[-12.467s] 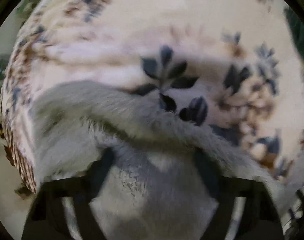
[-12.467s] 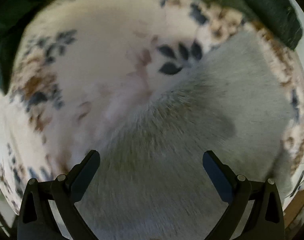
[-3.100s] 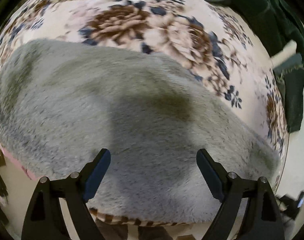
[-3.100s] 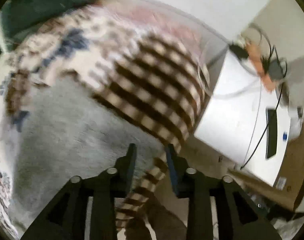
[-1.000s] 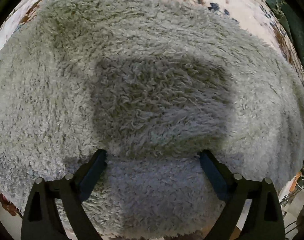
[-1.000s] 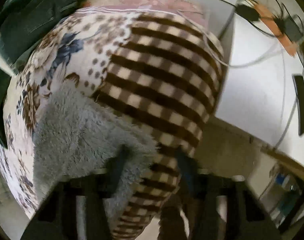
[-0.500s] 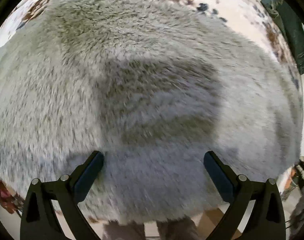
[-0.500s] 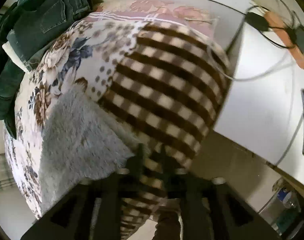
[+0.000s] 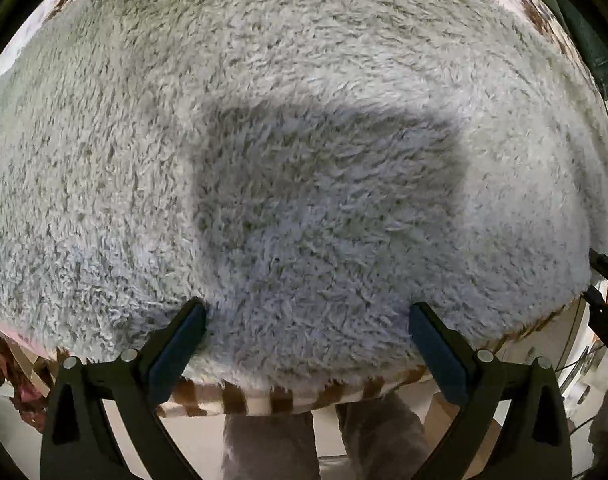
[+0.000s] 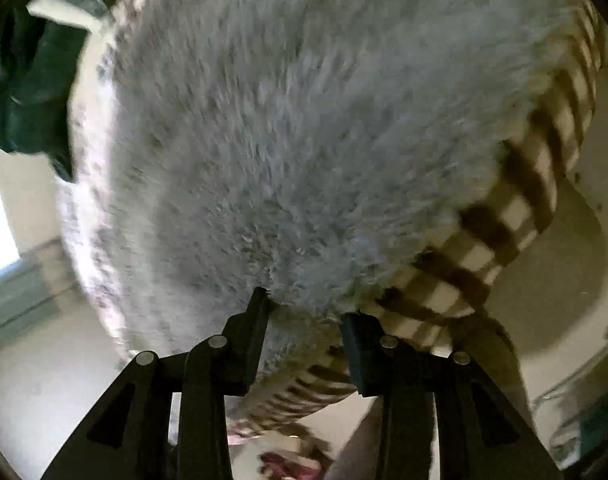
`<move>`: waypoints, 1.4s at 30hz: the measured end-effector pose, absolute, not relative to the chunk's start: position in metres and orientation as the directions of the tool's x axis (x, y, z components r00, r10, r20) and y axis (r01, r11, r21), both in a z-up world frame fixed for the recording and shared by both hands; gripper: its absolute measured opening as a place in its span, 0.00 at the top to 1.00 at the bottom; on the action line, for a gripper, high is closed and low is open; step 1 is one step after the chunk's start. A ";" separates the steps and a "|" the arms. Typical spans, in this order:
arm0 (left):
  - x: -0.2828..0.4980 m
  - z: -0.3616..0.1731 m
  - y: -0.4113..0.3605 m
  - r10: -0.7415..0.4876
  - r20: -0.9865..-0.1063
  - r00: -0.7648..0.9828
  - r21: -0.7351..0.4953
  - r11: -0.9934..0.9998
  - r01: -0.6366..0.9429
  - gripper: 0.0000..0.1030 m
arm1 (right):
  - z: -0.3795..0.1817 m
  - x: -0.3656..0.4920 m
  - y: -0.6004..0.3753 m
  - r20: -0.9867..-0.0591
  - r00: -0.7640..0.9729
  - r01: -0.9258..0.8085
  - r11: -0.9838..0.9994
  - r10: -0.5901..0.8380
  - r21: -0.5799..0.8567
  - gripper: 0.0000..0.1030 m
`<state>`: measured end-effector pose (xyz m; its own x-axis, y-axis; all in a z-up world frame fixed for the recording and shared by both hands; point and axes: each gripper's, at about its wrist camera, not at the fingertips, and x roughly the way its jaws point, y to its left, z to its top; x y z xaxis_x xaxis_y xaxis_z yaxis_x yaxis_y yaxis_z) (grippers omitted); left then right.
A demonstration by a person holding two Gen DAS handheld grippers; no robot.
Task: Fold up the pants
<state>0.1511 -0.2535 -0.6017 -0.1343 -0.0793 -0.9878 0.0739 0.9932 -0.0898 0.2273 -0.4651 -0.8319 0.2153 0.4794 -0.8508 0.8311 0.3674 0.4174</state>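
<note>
the grey fleece pants [image 9: 304, 128] are spread flat on the bed, their pile filling nearly the whole of the left wrist view and reaching down to the near edge of the mattress. in the right wrist view the same pants [image 10: 287, 128] are seen from the near corner, with the hem lying just above the brown checked sheet [image 10: 504, 224] that hangs over the side. the garment appears to have been laid close to this edge so that it can be reached from the standing side; that is a judgement, not something shown.

the left gripper [image 9: 308, 320] is pointed straight down over the fleece with its jaws set wide apart and nothing pinched between them; a broad shadow is cast by it onto the pile. the tips seem to rest at or just above the cloth, as if it were placed to smooth or pin the layer. the right gripper [image 10: 306, 316] is held at the near hem with its jaws parted to a narrow gap; a tuft of fleece is seen between the blades, but whether the pads press on it cannot be told through the blur, so a grip is not claimed.

further out, dark green clothing [image 10: 27, 92] is heaped at the far side of the bed, a floral cover [image 9: 540, 12] shows past the pants, and the person's grey trouser legs [image 9: 271, 444] are seen below the mattress edge.
</note>
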 end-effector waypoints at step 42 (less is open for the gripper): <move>0.155 -0.573 -0.286 -0.134 -0.989 0.068 -0.132 0.991 0.034 0.00 | -0.828 0.219 -0.599 -0.628 0.759 0.630 0.046 0.173 0.775 0.79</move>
<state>0.1547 -0.2858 -0.5728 0.0680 -0.1336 -0.9887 0.0344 0.9907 -0.1315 0.2185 -0.5990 -0.8280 0.7591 0.1728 -0.6276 0.6303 0.0462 0.7750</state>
